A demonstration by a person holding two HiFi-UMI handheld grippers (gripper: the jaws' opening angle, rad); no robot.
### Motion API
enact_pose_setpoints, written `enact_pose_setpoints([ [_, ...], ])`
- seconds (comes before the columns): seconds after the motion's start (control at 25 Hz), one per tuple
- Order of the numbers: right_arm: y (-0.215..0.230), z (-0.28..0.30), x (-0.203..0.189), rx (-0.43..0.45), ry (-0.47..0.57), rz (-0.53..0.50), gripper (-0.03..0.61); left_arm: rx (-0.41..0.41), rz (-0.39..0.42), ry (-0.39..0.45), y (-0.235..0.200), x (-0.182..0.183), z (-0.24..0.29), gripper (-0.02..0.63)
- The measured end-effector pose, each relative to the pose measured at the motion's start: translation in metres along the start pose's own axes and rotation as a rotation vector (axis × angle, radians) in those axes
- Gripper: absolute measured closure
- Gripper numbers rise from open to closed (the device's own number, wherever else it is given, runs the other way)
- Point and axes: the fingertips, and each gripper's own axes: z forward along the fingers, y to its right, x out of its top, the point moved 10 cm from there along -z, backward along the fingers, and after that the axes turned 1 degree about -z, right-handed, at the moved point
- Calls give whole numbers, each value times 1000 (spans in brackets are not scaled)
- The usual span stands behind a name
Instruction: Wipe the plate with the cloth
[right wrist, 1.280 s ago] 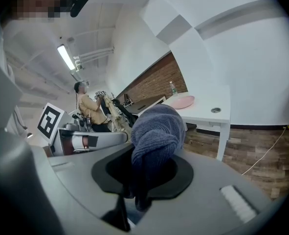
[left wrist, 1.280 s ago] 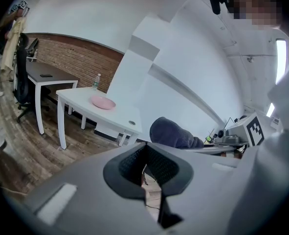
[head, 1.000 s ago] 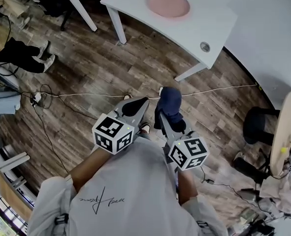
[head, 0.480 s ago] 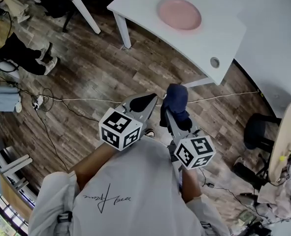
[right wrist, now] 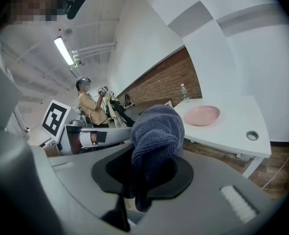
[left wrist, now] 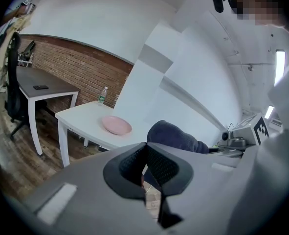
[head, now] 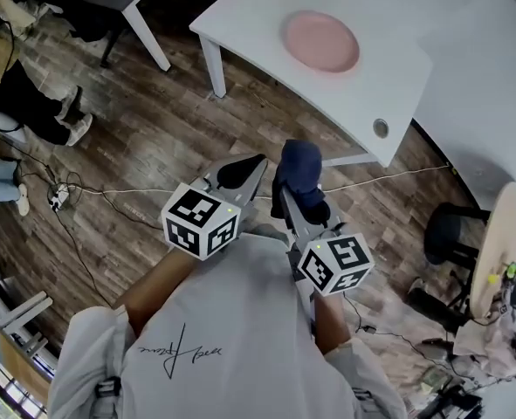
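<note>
- Pale grey short-sleeved T-shirt (head: pixel 231 339) with dark handwritten script on the front.
- Left gripper (head: pixel 240 171) and right gripper (head: pixel 291 201): grey bodies, black pads (left wrist: pixel 159 168), white cubes (head: pixel 201 221) printed with black square markers.

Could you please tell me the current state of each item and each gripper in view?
plate: lying flat on the white table, bare, untouched.
cloth: bunched up, clamped in the right gripper.
right gripper: shut on the cloth, over the floor, short of the table.
left gripper: jaws together, nothing between them.
bottle: standing upright near the table's far edge.
</note>
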Motion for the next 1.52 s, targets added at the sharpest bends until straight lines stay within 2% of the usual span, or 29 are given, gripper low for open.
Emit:
enact_pose_setpoints([
  [0.28, 1, 10, 9, -38, 29, 4, 492, -12, 4, 1, -12, 8, 5, 600],
  [0.56, 15, 31, 16, -43, 16, -2, 493, -36, 10, -37, -24, 15, 39, 600],
  [1.08, 106, 84, 78, -49, 16, 48, 492, -27, 19, -59, -61, 76, 131, 600],
  [1.24, 123, 100, 94, -24, 5, 56, 493, -26, 16, -70, -71, 92, 156, 600],
  [1.44, 153, 120, 113, 10, -11, 51, 492, 0, 75, -71, -74, 109, 184, 600],
  [1.52, 163, 126, 123, 23, -9, 45, 492, 7, 72, -68, -76, 115, 195, 600],
])
